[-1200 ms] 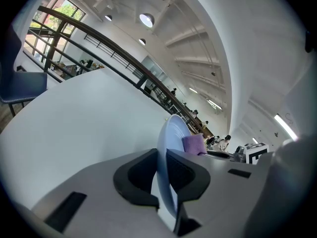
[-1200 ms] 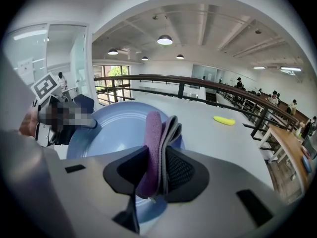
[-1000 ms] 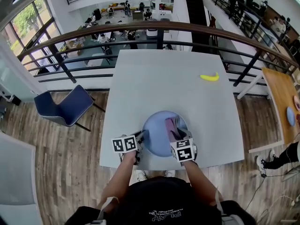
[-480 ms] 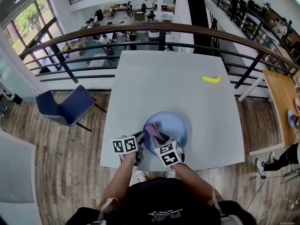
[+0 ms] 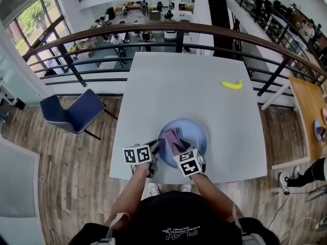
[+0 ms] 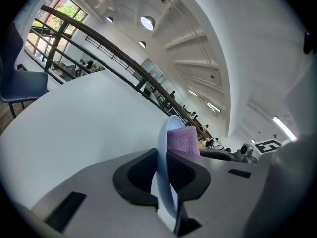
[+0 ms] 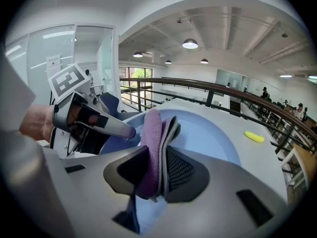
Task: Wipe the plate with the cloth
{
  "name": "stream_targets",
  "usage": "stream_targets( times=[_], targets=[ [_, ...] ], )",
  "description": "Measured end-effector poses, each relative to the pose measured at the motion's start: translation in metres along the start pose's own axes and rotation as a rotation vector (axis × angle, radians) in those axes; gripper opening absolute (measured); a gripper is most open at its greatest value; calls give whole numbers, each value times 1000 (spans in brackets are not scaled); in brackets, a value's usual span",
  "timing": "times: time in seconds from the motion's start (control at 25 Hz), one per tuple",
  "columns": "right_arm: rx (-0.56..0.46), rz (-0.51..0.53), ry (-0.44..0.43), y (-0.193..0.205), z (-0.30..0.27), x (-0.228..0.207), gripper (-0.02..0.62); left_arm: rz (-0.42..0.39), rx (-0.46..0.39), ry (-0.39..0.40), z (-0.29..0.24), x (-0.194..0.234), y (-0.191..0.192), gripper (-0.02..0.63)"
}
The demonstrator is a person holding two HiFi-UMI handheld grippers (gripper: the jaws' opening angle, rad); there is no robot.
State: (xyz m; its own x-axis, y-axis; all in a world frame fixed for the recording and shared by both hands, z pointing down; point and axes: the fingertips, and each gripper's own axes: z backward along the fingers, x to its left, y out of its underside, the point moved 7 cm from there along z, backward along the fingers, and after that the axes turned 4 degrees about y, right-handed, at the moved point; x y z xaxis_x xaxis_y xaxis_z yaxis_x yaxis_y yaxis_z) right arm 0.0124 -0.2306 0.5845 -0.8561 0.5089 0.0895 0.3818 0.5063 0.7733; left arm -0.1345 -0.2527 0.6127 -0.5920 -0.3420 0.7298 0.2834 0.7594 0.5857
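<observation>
The left gripper (image 6: 165, 171) pinches the near-left rim of the plate (image 5: 196, 132), and its jaws have just eased a touch wider. The right gripper (image 7: 159, 175) is clamped on a folded purple cloth (image 7: 150, 133), held over the left half of the round, pale blue plate. The plate sits at the near edge of a white table (image 5: 173, 80). A banana (image 5: 232, 84) lies far right, well apart. A blue chair (image 5: 74, 114) stands left of the table.

No lettering is legible; the white print (image 5: 179, 233) on the person's shirt (image 5: 171, 211) is too small.
</observation>
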Motion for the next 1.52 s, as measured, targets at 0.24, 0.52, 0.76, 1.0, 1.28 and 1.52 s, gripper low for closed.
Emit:
stream_targets(
  times=[0.24, 0.52, 0.76, 1.0, 1.28, 1.52],
  targets=[
    [17, -22, 52, 13, 0, -23, 110, 4, 8, 12, -3, 2, 2, 57],
    [39, -47, 111, 25, 4, -46, 110, -30, 20, 5, -3, -1, -3, 61],
    [47, -65, 162, 36, 9, -65, 110, -23, 19, 6, -2, -4, -1, 61],
    [69, -84, 201, 44, 8, -80, 110, -13, 13, 8, -1, 2, -3, 61],
    [84, -94, 237, 52, 8, -92, 110, -8, 14, 6, -1, 2, -3, 61],
    [81, -98, 227, 57, 4, -87, 110, -57, 28, -39, 0, 1, -4, 61]
  ],
)
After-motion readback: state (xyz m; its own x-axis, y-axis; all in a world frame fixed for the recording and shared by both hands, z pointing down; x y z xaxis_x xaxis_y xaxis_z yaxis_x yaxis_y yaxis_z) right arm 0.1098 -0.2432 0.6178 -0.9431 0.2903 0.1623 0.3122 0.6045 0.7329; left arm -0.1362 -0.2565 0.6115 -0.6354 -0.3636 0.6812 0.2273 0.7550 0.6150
